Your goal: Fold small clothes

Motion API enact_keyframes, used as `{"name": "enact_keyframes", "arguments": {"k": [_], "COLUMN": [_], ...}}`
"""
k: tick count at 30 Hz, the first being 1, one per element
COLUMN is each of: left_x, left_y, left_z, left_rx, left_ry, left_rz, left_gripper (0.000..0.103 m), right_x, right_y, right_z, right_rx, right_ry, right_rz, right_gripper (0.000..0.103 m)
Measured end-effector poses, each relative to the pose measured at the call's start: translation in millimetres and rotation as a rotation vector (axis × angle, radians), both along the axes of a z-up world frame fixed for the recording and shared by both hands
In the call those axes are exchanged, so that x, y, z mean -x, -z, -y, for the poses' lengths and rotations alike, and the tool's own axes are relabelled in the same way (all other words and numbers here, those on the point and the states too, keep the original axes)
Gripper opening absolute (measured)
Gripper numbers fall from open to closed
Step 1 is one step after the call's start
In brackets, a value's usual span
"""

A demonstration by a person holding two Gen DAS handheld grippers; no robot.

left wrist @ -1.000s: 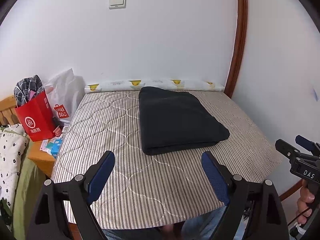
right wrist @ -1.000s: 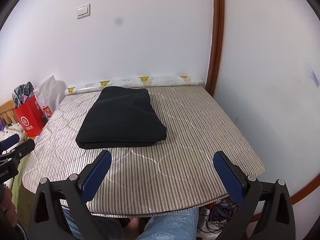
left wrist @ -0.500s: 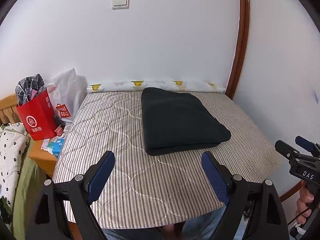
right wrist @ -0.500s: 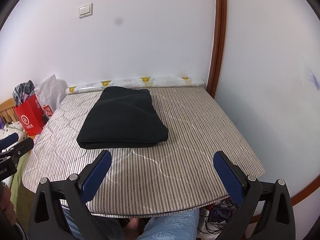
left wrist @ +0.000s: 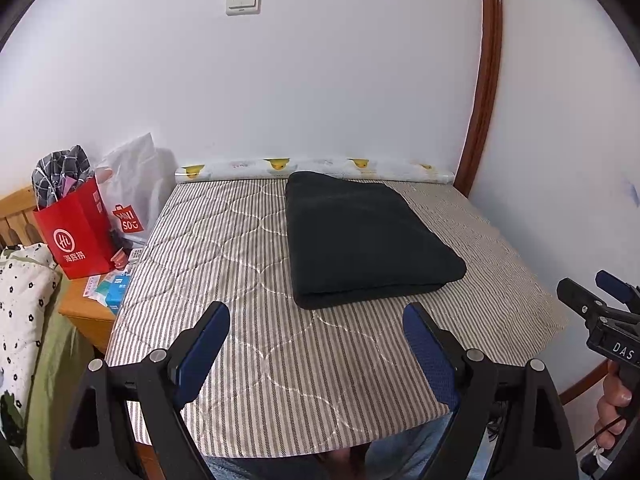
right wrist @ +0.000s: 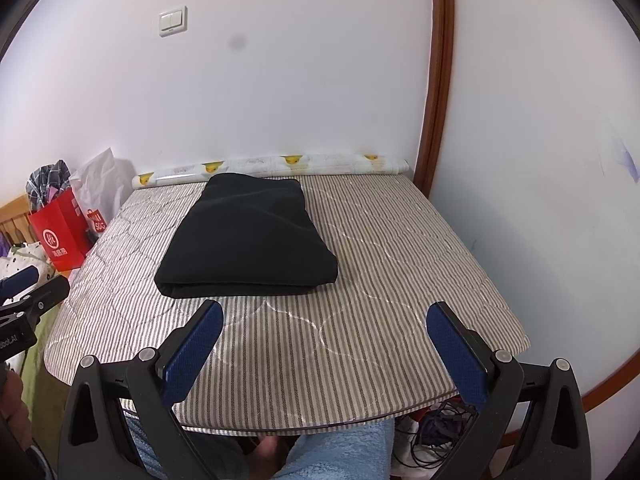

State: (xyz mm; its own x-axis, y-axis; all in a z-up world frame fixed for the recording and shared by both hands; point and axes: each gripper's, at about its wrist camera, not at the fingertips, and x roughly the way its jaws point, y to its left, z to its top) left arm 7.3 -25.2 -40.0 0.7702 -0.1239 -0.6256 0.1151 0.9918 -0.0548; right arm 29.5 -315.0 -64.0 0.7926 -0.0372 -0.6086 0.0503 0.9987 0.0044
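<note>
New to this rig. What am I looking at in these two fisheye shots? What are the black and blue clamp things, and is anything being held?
There is no robot arm here: a person holds a two-finger gripper in each hand, each with a camera looking forward along its fingers. One picture is from the left gripper, the other from the right gripper; each also glimpses the other at its edge. The blue-padded prongs are the fingers. Both grippers are open and hold nothing, hovering at the near edge of a striped quilted pad. On it lies a dark garment, already folded into a neat rectangle. A red bag stands to the left.
</note>
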Motion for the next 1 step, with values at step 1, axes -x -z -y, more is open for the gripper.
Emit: {"name": "enact_keyframes", "arguments": {"k": [1], "left_x": [-1.4], "left_y": [0.8], "left_z": [-0.3], "left_rx": [-0.002], "left_ry": [-0.002], "left_rz": [-0.001], "left_gripper": [0.088], "right_x": [-0.7], "right_y": [0.2], "right_z": [1.0], "right_rx": [-0.009], "right_ry": [0.002], "right_rz": [0.002], "right_gripper": [0.100]}}
